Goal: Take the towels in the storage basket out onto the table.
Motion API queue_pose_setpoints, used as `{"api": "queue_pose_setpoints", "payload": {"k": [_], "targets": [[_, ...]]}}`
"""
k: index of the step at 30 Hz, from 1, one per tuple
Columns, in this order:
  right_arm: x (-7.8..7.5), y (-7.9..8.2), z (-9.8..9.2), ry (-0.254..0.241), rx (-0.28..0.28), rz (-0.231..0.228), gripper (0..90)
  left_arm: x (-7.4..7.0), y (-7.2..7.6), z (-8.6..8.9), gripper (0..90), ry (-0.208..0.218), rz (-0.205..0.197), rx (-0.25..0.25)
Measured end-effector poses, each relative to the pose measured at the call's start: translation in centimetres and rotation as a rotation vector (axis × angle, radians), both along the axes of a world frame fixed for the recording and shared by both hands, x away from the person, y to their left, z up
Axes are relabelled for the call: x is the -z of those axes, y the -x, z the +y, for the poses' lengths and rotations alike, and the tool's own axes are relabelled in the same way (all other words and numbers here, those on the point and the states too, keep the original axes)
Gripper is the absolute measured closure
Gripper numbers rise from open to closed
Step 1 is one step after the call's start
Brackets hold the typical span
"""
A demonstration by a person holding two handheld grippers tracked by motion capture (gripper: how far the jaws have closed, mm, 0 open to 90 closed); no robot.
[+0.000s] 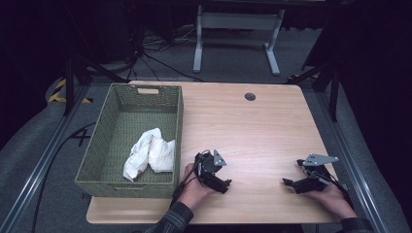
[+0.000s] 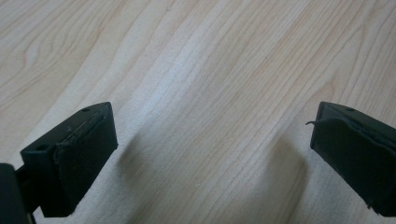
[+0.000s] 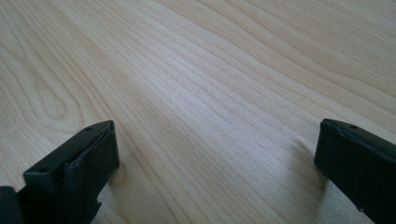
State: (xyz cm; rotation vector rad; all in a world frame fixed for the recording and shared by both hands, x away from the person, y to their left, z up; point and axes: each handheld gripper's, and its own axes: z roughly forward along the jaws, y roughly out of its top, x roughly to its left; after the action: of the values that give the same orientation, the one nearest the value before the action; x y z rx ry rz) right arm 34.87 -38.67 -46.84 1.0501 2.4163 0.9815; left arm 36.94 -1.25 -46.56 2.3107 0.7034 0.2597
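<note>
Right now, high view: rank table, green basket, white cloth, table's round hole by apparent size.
1. table
2. green basket
3. white cloth, lying in the basket
4. round hole
No close calls; each looks clearly smaller than the one before.

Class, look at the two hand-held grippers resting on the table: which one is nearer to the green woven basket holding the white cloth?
The left gripper. It sits just off the basket holding the white cloth, while the right gripper lies near the table's opposite edge.
</note>
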Motion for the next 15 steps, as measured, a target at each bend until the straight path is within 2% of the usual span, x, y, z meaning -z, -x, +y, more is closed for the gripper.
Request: {"api": "queue_pose_setpoints", "payload": {"k": [5,11,15], "targets": [[0.0,0.1,0.1,0.0,0.003,-0.001,0.1,-0.3,0.2,0.2,0.9,-0.022,0.016,-0.003],[0.0,0.1,0.1,-0.002,0.004,-0.002,0.1,-0.8,0.4,0.1,0.9,-0.037,0.007,0.0],[0.0,0.1,0.1,-0.002,0.004,-0.003,0.1,-1.4,0.1,0.3,1.3,-0.004,-0.003,-0.006]]}}
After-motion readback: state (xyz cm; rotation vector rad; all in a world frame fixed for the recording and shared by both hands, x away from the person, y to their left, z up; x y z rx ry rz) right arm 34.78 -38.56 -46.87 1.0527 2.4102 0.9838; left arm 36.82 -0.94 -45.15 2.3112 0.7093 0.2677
